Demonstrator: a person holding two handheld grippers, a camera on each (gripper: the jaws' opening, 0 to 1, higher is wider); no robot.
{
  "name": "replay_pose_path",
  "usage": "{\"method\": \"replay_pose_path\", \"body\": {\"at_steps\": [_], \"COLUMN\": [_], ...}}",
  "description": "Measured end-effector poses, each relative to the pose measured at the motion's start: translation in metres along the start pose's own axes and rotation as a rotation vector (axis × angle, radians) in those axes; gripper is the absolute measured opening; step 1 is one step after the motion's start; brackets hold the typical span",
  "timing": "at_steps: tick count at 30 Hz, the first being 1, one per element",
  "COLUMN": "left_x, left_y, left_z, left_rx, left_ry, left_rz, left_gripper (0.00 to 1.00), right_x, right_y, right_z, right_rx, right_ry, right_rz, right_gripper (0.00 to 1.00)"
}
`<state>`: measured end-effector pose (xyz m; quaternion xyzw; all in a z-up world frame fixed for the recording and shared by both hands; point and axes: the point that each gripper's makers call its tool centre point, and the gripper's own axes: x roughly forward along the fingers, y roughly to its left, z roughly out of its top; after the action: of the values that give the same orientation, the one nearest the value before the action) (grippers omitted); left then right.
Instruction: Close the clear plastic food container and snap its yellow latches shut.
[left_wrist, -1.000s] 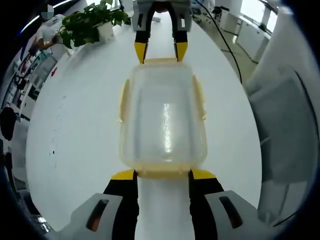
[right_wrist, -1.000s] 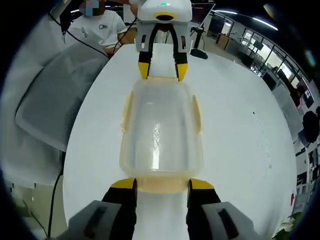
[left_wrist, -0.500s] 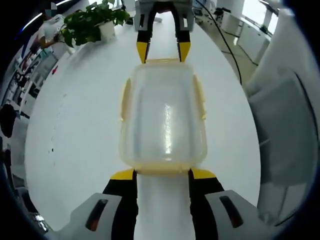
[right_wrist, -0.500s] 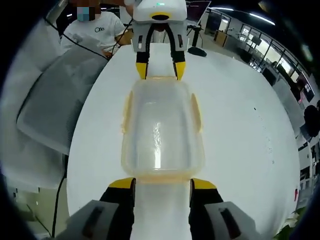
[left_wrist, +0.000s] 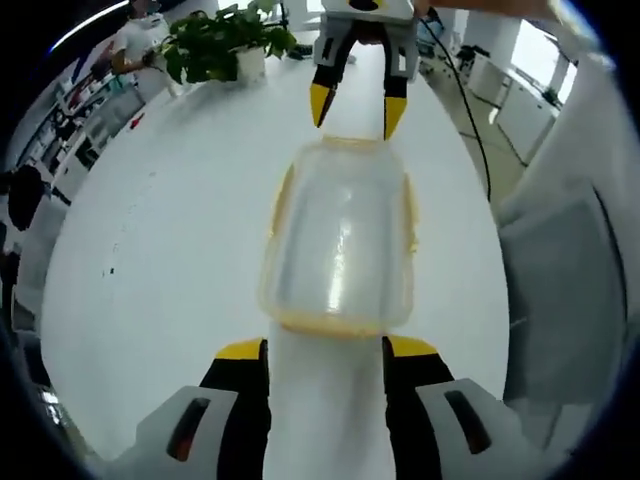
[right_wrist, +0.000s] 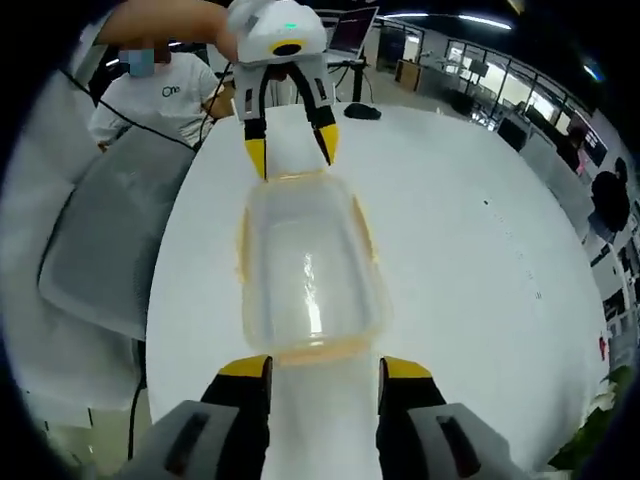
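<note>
On the white table (left_wrist: 150, 250), just ahead of your left gripper (left_wrist: 325, 349), the clear container (left_wrist: 338, 250) lies lid-on, its near yellow end latch (left_wrist: 335, 324) between your spread, empty jaws. Your right gripper (left_wrist: 356, 113) faces you at the far end, jaws parted and clear of the far latch. From the right gripper view the container (right_wrist: 305, 270) sits beyond your right gripper (right_wrist: 318, 367), the left gripper (right_wrist: 291, 152) past it. Both grippers have backed slightly away from the container since a second ago. A potted plant (left_wrist: 222, 45) stands at the table's far edge.
</note>
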<state>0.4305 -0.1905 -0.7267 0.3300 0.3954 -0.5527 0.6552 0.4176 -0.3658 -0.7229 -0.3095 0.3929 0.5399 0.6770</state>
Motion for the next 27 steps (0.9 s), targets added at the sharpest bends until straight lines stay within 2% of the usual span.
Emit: {"method": "replay_pose_path", "body": {"at_steps": [4, 5, 7, 8, 11, 12, 14, 16, 17, 19, 20, 22, 23, 24, 27], "left_x": [-0.001, 0.0, 0.0, 0.0, 0.0, 0.0, 0.0, -0.001, -0.001, 0.0, 0.0, 0.002, 0.003, 0.004, 0.004], "left_y": [-0.002, -0.004, -0.008, -0.009, -0.003, -0.004, -0.005, -0.002, 0.001, 0.001, 0.0, 0.003, 0.003, 0.002, 0.005], "left_z": [0.004, 0.008, 0.011, 0.01, 0.004, 0.007, 0.009, 0.011, 0.011, 0.008, 0.009, 0.006, 0.006, 0.006, 0.008], "left_rx": [-0.121, -0.171, -0.269, -0.291, -0.329, -0.356, -0.47, -0.546, -0.599, -0.677, -0.702, -0.773, -0.801, -0.847, -0.887], "left_ry": [-0.025, -0.055, -0.08, -0.082, -0.062, -0.076, -0.1, -0.127, -0.138, -0.142, -0.148, -0.157, -0.165, -0.176, -0.21], "left_rz": [0.006, -0.011, -0.04, -0.045, -0.004, 0.003, -0.001, 0.01, 0.026, 0.032, 0.028, 0.043, 0.045, 0.046, 0.058], "left_gripper": [0.38, 0.38, 0.44, 0.46, 0.39, 0.38, 0.41, 0.41, 0.4, 0.39, 0.4, 0.4, 0.41, 0.44, 0.47], "right_x": [-0.002, -0.001, -0.001, -0.002, -0.005, -0.005, -0.006, -0.006, -0.006, -0.004, -0.004, 0.0, 0.002, 0.004, 0.008], "right_y": [-0.003, -0.001, 0.0, -0.004, -0.007, -0.008, -0.011, -0.014, -0.01, -0.011, -0.013, -0.006, -0.004, -0.006, -0.008], "right_z": [0.001, 0.001, 0.003, 0.002, 0.007, 0.009, 0.009, 0.01, 0.006, 0.008, 0.009, 0.011, 0.012, 0.011, 0.009], "right_rx": [0.087, 0.127, 0.2, 0.225, 0.28, 0.302, 0.371, 0.42, 0.507, 0.577, 0.612, 0.755, 0.768, 0.755, 0.753], "right_ry": [-0.009, -0.019, -0.035, -0.034, -0.065, -0.077, -0.074, -0.085, -0.061, -0.079, -0.089, -0.088, -0.084, -0.077, -0.055], "right_rz": [-0.03, -0.023, -0.016, -0.04, -0.061, -0.065, -0.077, -0.09, -0.077, -0.066, -0.072, -0.038, -0.029, -0.051, -0.103], "right_gripper": [0.36, 0.36, 0.38, 0.37, 0.3, 0.28, 0.3, 0.28, 0.27, 0.23, 0.23, 0.29, 0.32, 0.32, 0.31]}}
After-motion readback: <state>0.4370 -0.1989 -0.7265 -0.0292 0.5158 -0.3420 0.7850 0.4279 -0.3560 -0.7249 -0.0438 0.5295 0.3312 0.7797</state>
